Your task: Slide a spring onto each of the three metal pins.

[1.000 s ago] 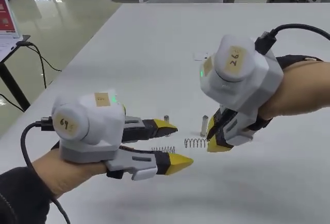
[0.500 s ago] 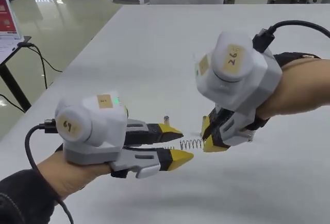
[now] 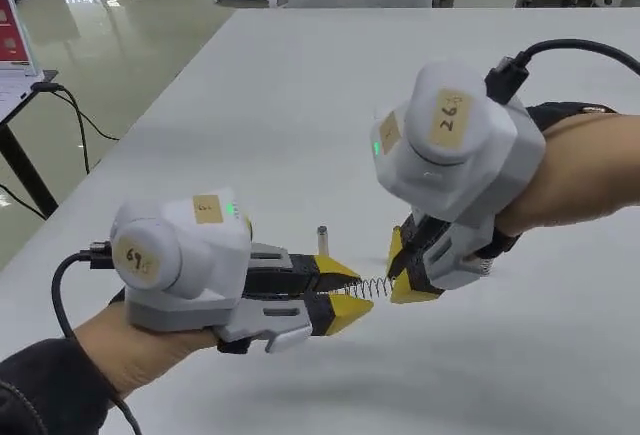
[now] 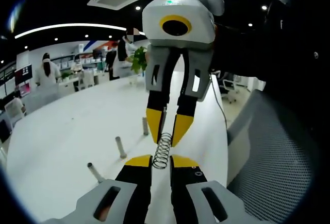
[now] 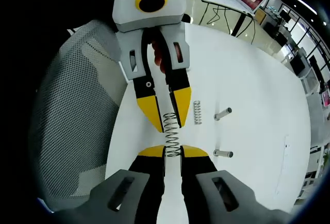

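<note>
A thin wire spring (image 3: 372, 286) hangs above the white table, stretched between my two grippers. My right gripper (image 3: 396, 273) is shut on one end and my left gripper (image 3: 362, 289) is shut on the other. In the left gripper view the spring (image 4: 163, 151) runs from my own yellow tips (image 4: 161, 161) up to the right gripper (image 4: 166, 131). In the right gripper view the spring (image 5: 171, 131) runs from my right gripper (image 5: 172, 152) up to the left gripper (image 5: 167, 118). Three upright metal pins (image 4: 120, 147) stand bare on the table, one of them (image 3: 322, 239) just behind the left jaws.
A second spring (image 5: 197, 112) lies flat on the table (image 3: 300, 105) beside two pins (image 5: 223, 113). A mesh chair back (image 5: 77, 105) is close behind the left hand. The table's left edge drops to the floor, where a stand and cable (image 3: 70, 115) sit.
My left gripper moved right toward the right one, and its jaws went from wide open to closed on the spring's free end. The right gripper drifted slightly left with the spring.
</note>
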Action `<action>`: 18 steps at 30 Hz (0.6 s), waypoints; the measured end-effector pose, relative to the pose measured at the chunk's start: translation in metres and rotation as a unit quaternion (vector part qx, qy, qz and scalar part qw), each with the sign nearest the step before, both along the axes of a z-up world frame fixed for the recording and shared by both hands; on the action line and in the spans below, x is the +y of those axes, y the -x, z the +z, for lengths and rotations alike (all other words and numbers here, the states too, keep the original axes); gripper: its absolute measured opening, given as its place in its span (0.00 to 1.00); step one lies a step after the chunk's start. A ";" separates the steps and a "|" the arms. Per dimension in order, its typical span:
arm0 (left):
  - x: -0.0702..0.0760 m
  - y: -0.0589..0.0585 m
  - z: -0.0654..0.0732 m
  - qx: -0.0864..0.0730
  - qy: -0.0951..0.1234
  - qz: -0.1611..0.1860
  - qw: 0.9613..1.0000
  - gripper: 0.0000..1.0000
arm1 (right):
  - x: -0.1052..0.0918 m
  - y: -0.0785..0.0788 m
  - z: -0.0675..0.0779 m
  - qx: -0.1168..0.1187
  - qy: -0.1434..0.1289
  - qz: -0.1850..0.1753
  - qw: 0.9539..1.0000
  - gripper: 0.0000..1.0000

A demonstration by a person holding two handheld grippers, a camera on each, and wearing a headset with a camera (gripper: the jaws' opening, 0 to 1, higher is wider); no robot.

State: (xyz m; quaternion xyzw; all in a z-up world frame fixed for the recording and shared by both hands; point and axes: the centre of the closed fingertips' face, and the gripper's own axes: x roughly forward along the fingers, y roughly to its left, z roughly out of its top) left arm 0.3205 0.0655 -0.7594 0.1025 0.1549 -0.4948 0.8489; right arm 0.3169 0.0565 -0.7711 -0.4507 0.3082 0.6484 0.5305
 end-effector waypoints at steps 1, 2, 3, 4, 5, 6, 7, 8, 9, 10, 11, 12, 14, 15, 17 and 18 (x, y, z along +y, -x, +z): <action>0.000 0.000 0.000 -0.001 0.000 -0.001 1.000 0.04 | 0.000 0.000 0.000 0.000 0.001 0.000 1.000 0.08; -0.001 0.000 0.000 -0.001 0.000 -0.001 1.000 0.04 | -0.001 0.000 0.001 -0.001 0.000 0.001 1.000 0.08; -0.001 0.001 0.000 -0.002 0.000 -0.001 1.000 0.04 | -0.001 0.000 0.001 -0.001 0.000 0.001 1.000 0.08; -0.001 0.001 0.000 -0.003 0.000 -0.002 1.000 0.04 | -0.001 0.000 0.002 -0.002 0.000 0.001 1.000 0.08; -0.001 0.001 0.000 -0.004 -0.001 -0.002 1.000 0.04 | -0.001 0.000 0.003 -0.002 -0.001 0.002 1.000 0.08; -0.001 0.001 0.000 -0.004 -0.002 -0.003 1.000 0.04 | -0.001 0.000 0.004 -0.002 -0.002 0.002 1.000 0.08; -0.001 0.002 0.000 -0.005 -0.004 -0.003 1.000 0.04 | -0.001 0.000 0.006 -0.001 -0.004 0.002 1.000 0.08; -0.001 0.002 0.000 -0.005 -0.005 -0.003 1.000 0.04 | -0.001 0.001 0.008 0.001 -0.007 0.002 1.000 0.08; -0.001 0.002 -0.001 -0.005 -0.005 -0.003 1.000 0.03 | -0.001 0.001 0.009 0.002 -0.009 0.001 1.000 0.08; -0.001 0.002 -0.001 -0.005 -0.005 -0.003 1.000 0.03 | -0.001 0.001 0.010 0.002 -0.010 0.001 1.000 0.08; -0.002 0.002 0.000 -0.005 -0.004 -0.004 1.000 0.03 | -0.001 0.001 0.011 0.002 -0.011 0.001 1.000 0.08; -0.002 0.002 0.000 -0.006 -0.004 -0.004 1.000 0.03 | -0.001 0.002 0.012 0.001 -0.012 0.001 1.000 0.08; -0.002 0.002 0.000 -0.006 -0.003 -0.004 1.000 0.03 | -0.001 0.002 0.014 -0.003 -0.013 0.003 1.000 0.08; -0.002 0.002 -0.001 -0.006 -0.007 -0.004 1.000 0.03 | 0.000 0.003 0.016 -0.003 -0.016 0.003 1.000 0.08; -0.002 0.003 -0.003 -0.005 -0.011 -0.006 1.000 0.03 | 0.004 0.004 0.022 0.000 -0.027 0.003 1.000 0.08; -0.001 0.003 -0.003 -0.005 -0.012 -0.006 1.000 0.03 | 0.005 0.005 0.025 0.003 -0.032 0.002 0.999 0.07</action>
